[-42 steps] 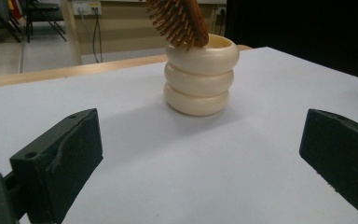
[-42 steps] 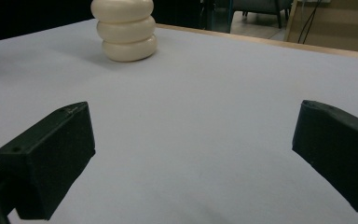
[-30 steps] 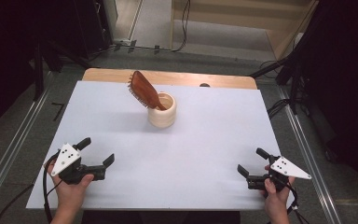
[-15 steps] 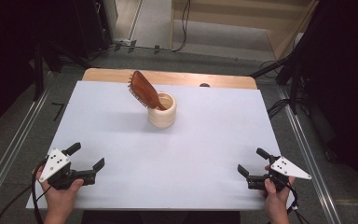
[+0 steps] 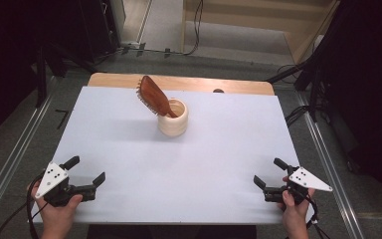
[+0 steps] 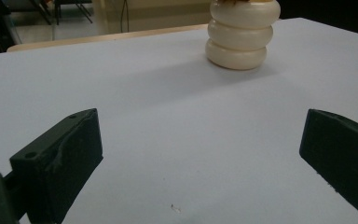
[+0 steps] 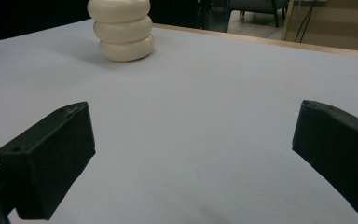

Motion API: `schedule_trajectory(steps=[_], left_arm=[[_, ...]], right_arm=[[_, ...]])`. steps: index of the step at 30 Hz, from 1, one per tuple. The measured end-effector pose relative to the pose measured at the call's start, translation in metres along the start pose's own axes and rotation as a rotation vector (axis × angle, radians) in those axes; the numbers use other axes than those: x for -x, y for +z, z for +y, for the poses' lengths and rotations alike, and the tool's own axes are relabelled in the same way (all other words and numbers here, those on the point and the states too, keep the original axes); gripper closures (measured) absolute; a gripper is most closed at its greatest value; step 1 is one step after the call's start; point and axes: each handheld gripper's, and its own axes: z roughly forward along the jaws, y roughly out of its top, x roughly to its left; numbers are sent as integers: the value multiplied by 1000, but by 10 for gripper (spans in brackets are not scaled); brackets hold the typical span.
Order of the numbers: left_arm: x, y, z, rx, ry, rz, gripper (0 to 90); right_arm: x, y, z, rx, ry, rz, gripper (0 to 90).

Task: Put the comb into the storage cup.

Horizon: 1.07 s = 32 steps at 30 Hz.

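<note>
Both claws [image 5: 85, 169] [image 5: 268, 172] wide open, empty; high view shows hairbrush [image 5: 152, 95] in cup [image 5: 172, 119].

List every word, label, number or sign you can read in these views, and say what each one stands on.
None can be read: the cream holder, the brown hairbrush in it, the white table cover, and the grey plates of the left tongs and right tongs carry no lettering.

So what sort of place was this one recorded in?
Probably a lab or studio recording rig, not a home: a white-covered table framed by metal floor rails, loose cables, and dark curtains at both sides.
</note>
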Motion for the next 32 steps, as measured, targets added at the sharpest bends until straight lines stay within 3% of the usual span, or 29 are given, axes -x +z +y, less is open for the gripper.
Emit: schedule_trajectory(steps=[16, 20, 28, 32], left_arm=[[-9, -6, -7, -28, 12, 2, 0], [-13, -9, -8, -25, 2, 17, 0], [-19, -10, -12, -8, -43, 6, 0], [-19, -10, -13, -4, -43, 4, 0]], right_arm=[[1, 0, 0, 1, 0, -3, 0], [1, 0, 0, 0, 1, -2, 0], [0, 0, 0, -3, 0, -3, 0], [0, 0, 0, -3, -1, -4, 0]])
